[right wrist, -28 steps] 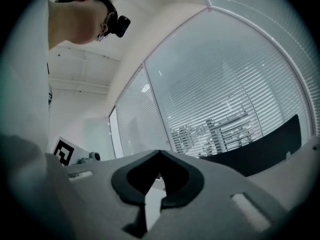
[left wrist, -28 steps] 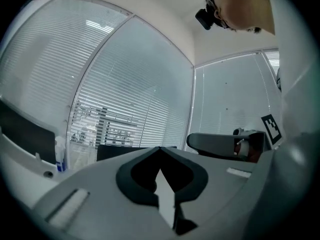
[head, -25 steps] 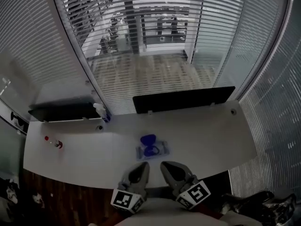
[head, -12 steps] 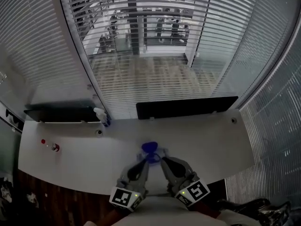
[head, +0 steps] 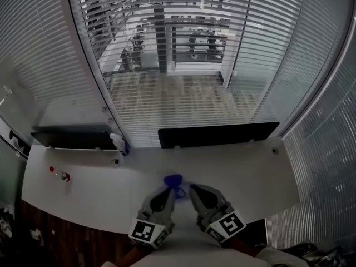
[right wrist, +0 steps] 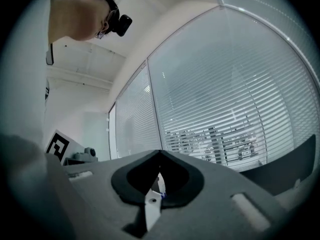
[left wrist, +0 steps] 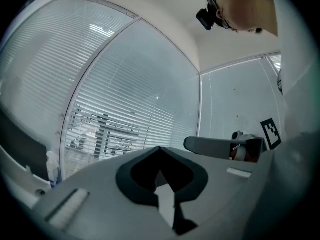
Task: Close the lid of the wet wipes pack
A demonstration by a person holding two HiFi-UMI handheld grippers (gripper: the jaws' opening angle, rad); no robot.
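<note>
Well, in the head view the wet wipes pack (head: 179, 188) lies on the white bench (head: 89, 188) at the lower middle of the frame. Its blue lid (head: 173, 180) stands up, just between the tips of the left claw (head: 167, 192) and the right claw (head: 192, 190). I would push the lid over with one closed tip, then press until it is flat. In the left gripper view the jaws meet and hold nothing. In the right gripper view they are also together and empty. No brand is readable, only square marker codes.

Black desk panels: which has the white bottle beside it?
The left panel; the white bottle stands at its right end, apart from the longer right panel.
</note>
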